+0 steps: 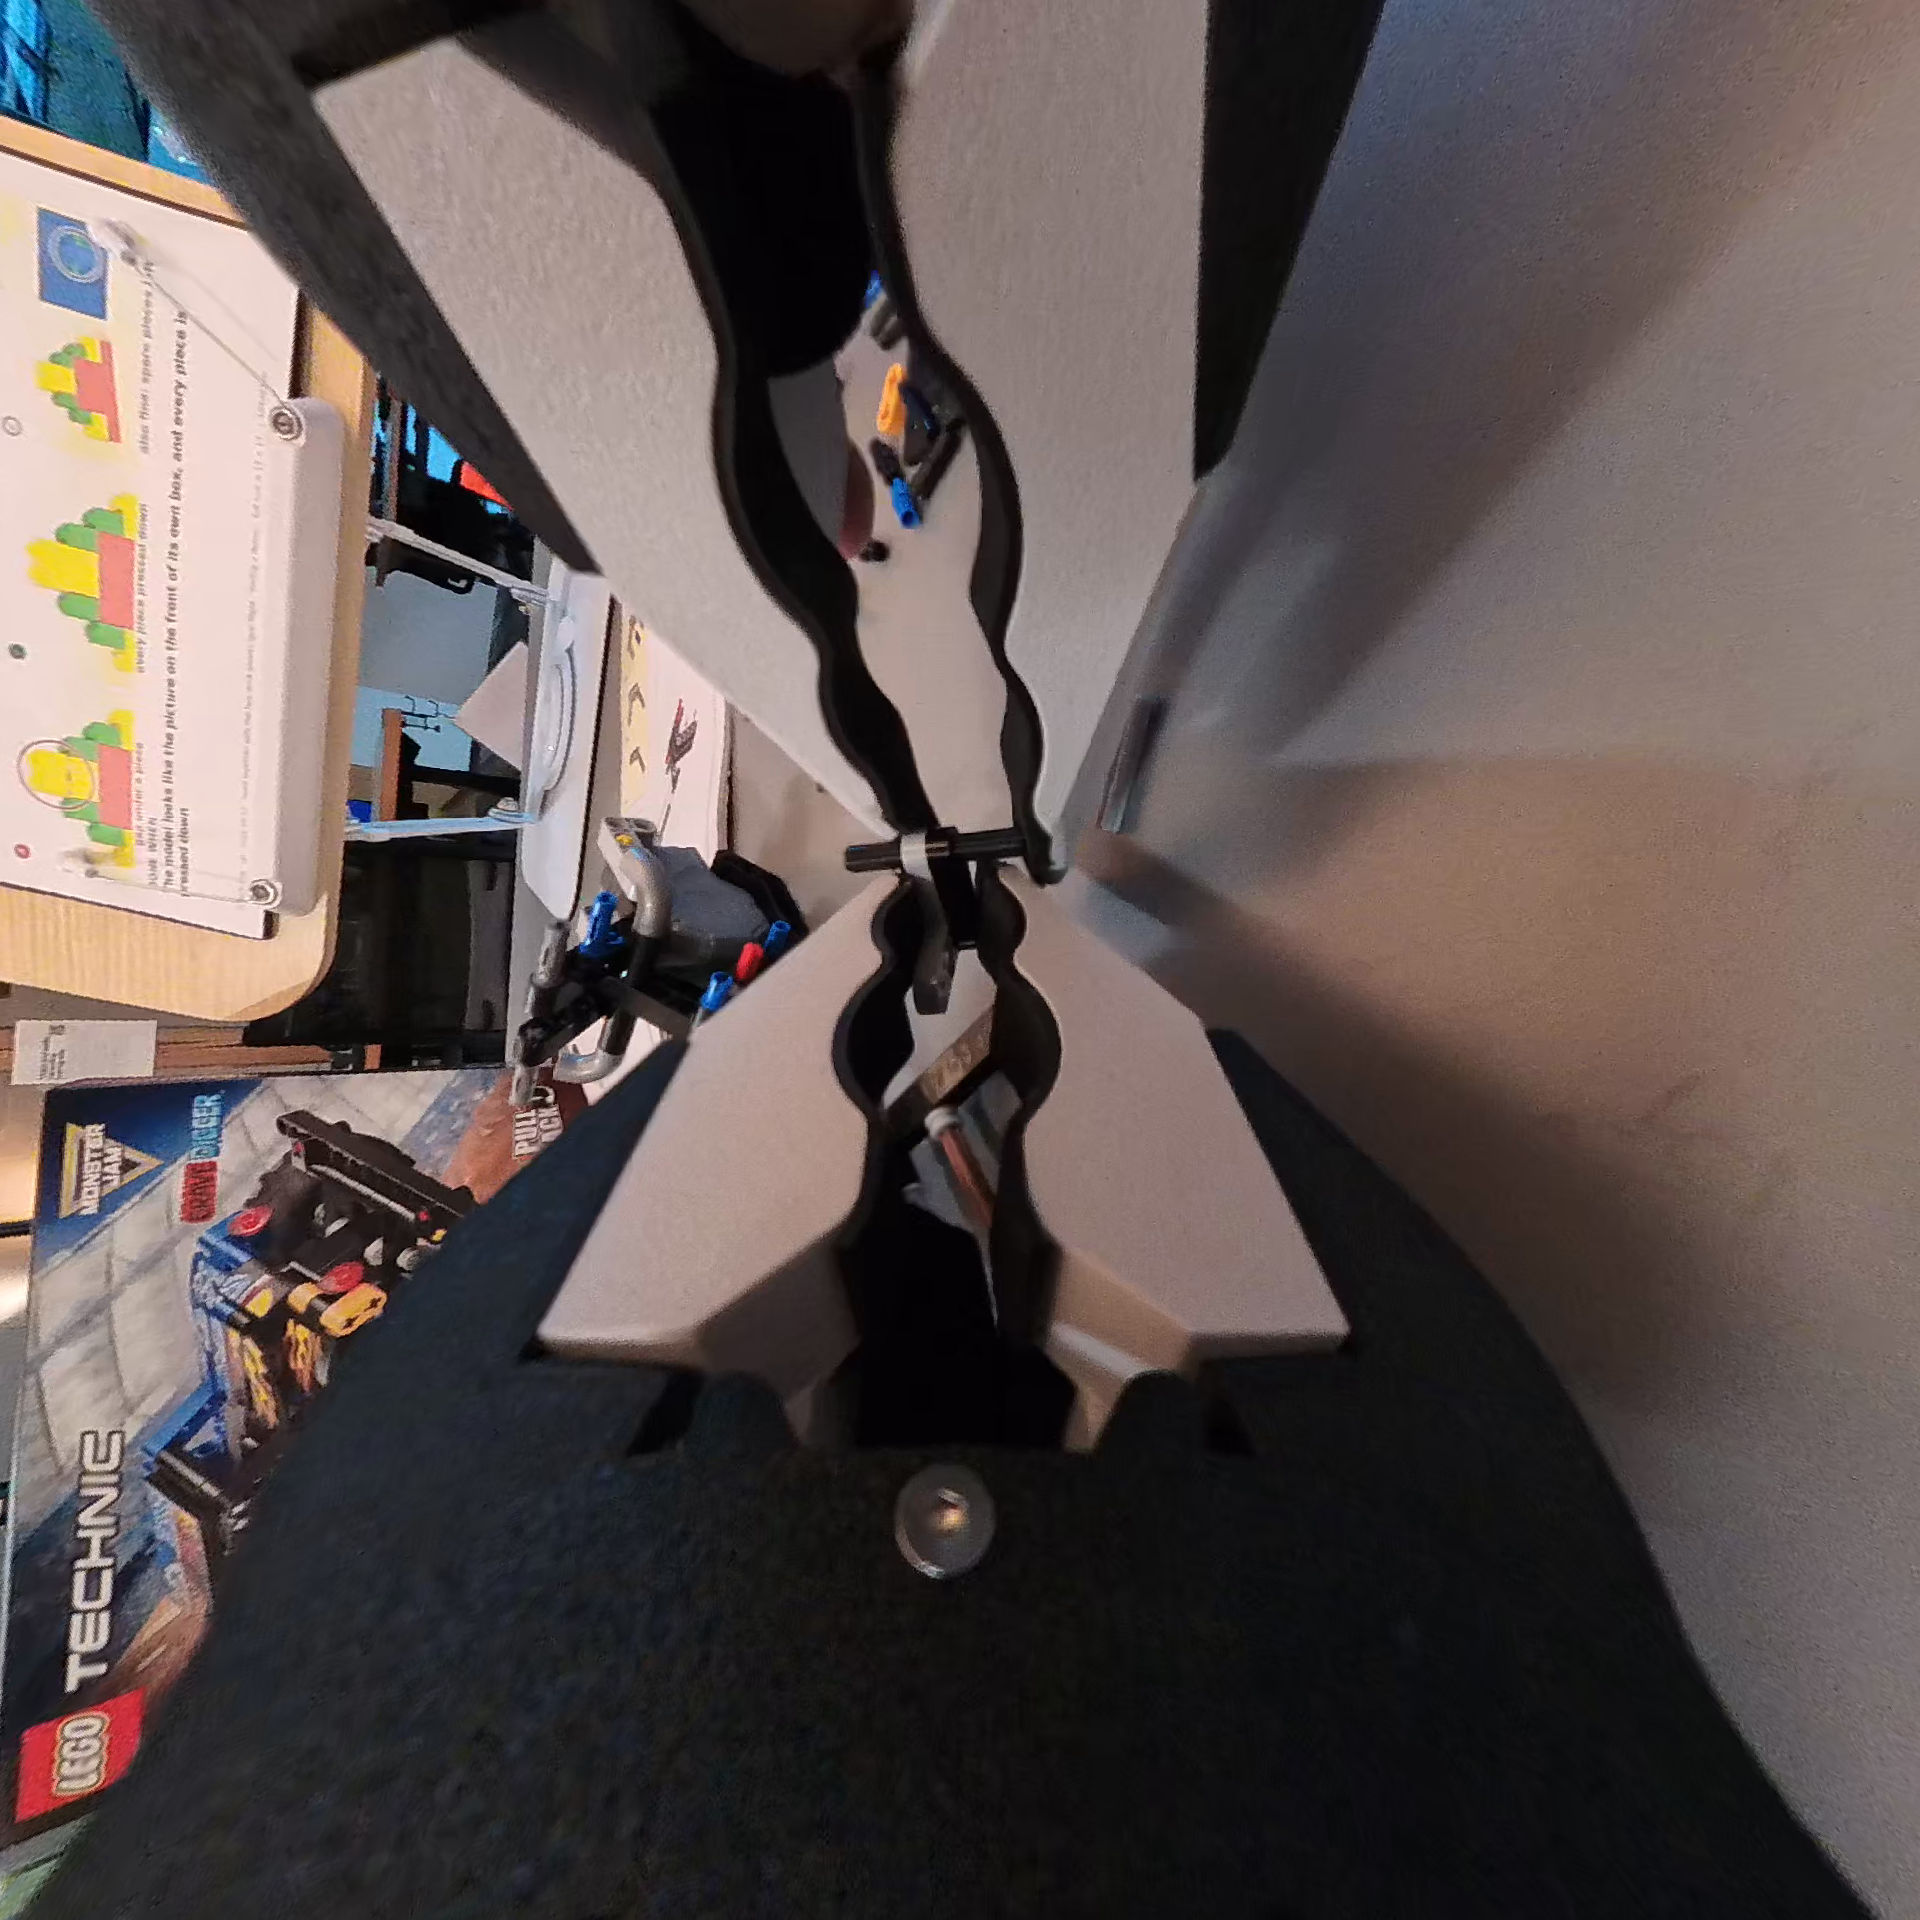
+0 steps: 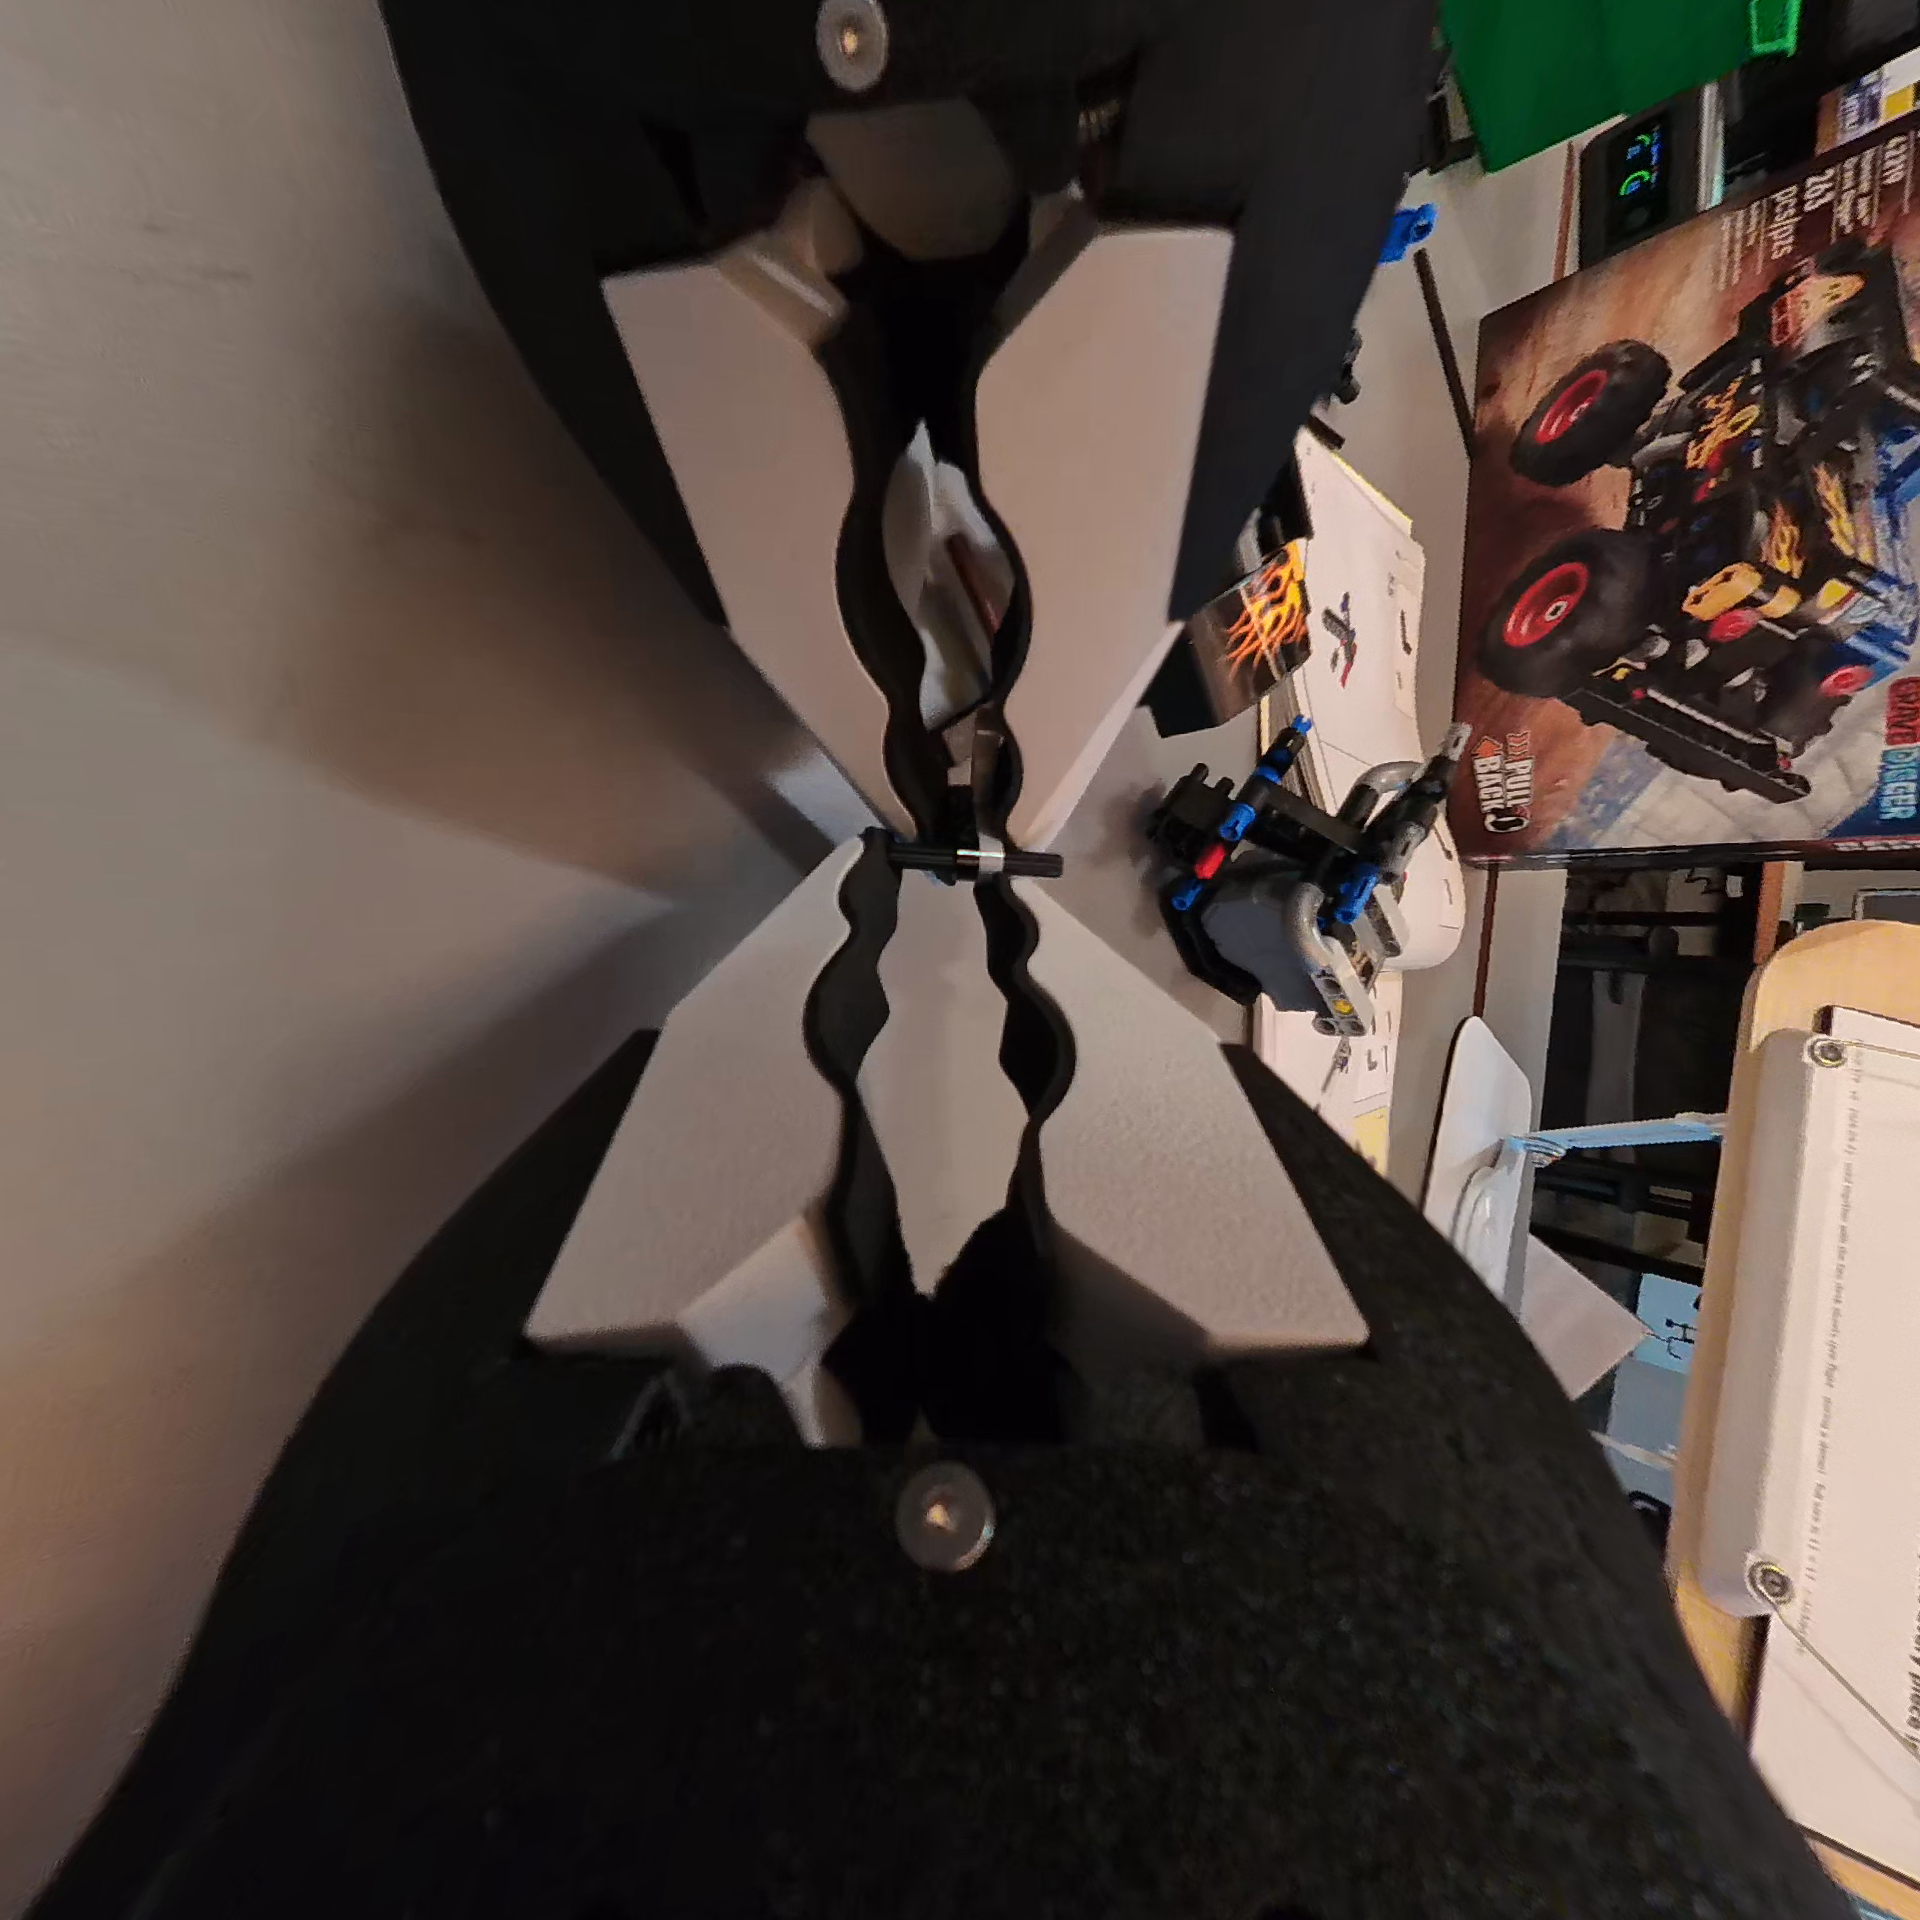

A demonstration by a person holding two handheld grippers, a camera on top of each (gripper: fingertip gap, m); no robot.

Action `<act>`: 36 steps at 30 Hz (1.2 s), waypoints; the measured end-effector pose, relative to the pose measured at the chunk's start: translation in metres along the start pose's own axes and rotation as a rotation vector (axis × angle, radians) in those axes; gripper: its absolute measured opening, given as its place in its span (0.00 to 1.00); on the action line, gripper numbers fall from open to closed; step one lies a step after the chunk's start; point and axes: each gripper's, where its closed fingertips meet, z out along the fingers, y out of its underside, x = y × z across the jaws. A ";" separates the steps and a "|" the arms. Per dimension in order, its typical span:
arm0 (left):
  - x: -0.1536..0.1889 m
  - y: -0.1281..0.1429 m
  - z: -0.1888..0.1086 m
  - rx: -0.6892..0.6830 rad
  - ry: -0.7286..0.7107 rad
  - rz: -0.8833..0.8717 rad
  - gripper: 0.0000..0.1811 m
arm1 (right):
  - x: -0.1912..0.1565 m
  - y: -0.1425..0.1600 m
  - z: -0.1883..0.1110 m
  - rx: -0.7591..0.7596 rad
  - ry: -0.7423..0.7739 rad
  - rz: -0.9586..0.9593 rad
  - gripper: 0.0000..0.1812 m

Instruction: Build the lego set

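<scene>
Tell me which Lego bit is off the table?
The black axle with grey ring, held aloft; the half-built model and loose pieces rest on the table.

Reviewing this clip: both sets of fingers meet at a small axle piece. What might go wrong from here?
1. The right gripper pinches the black axle only at its very tips, so pushing into the dark connector held by the left gripper may twist or drop it.
2. The grey bush could slide along the axle.
3. A dropped part might land among the loose pieces.
</scene>
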 end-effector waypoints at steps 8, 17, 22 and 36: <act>-0.012 -0.016 -0.017 0.218 0.090 -0.149 0.05 | 0.011 -0.013 -0.019 0.193 0.009 0.057 0.10; -0.012 -0.013 -0.023 0.293 0.184 -0.254 0.02 | 0.013 -0.016 -0.025 0.361 -0.116 0.264 0.10; -0.019 -0.019 -0.027 0.341 0.190 -0.322 0.03 | 0.016 -0.021 -0.026 0.427 -0.150 0.349 0.10; -0.005 -0.004 -0.014 0.196 0.136 -0.115 0.03 | 0.004 -0.005 -0.004 0.177 -0.093 0.229 0.13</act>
